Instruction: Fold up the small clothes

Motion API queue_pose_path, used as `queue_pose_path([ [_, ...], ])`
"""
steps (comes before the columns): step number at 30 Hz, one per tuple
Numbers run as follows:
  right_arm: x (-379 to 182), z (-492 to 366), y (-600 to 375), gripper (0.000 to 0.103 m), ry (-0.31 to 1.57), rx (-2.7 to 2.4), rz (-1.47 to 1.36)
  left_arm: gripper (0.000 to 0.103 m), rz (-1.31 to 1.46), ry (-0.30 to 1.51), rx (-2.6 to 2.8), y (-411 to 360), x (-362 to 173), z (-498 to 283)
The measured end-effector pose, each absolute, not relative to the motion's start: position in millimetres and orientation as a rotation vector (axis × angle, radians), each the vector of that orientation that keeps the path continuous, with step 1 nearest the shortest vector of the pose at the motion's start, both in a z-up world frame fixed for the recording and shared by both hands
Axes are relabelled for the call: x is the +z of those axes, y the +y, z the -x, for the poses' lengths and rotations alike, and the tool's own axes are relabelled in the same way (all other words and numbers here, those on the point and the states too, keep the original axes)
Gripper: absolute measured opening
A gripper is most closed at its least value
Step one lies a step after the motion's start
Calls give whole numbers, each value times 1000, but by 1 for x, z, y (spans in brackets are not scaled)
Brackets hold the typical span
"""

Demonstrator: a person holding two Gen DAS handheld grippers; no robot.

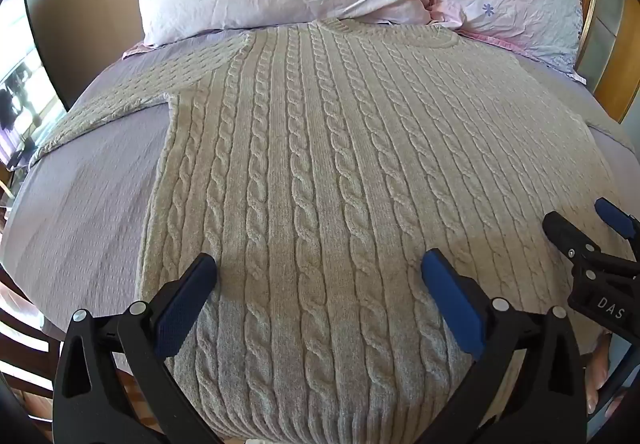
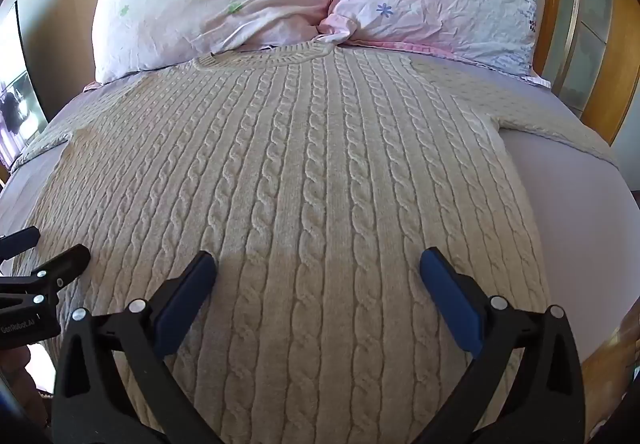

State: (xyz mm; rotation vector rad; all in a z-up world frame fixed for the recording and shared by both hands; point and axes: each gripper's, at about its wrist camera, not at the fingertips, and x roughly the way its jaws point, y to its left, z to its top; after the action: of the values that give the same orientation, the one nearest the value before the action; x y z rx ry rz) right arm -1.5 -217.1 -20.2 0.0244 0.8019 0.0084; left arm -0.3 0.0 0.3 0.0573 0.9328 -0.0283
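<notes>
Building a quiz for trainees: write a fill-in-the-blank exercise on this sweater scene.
1. The cable-knit sweater lies spread flat on the ____.
2. Its neckline points toward the two floral ____.
3. The left gripper and right gripper both hover with jaws ____.
4. Each sleeve is spread ____, not folded in.

Missing words: bed; pillows; open; outward

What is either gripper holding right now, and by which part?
Nothing. The left gripper and right gripper are both open above the sweater, which lies flat on the bed.
</notes>
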Motion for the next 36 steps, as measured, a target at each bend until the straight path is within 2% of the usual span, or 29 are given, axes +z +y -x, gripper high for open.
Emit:
queue_pose_path([
  [36,-19,3,-218,101,800,8,-26,102,-57,926,-29,0,1,0],
])
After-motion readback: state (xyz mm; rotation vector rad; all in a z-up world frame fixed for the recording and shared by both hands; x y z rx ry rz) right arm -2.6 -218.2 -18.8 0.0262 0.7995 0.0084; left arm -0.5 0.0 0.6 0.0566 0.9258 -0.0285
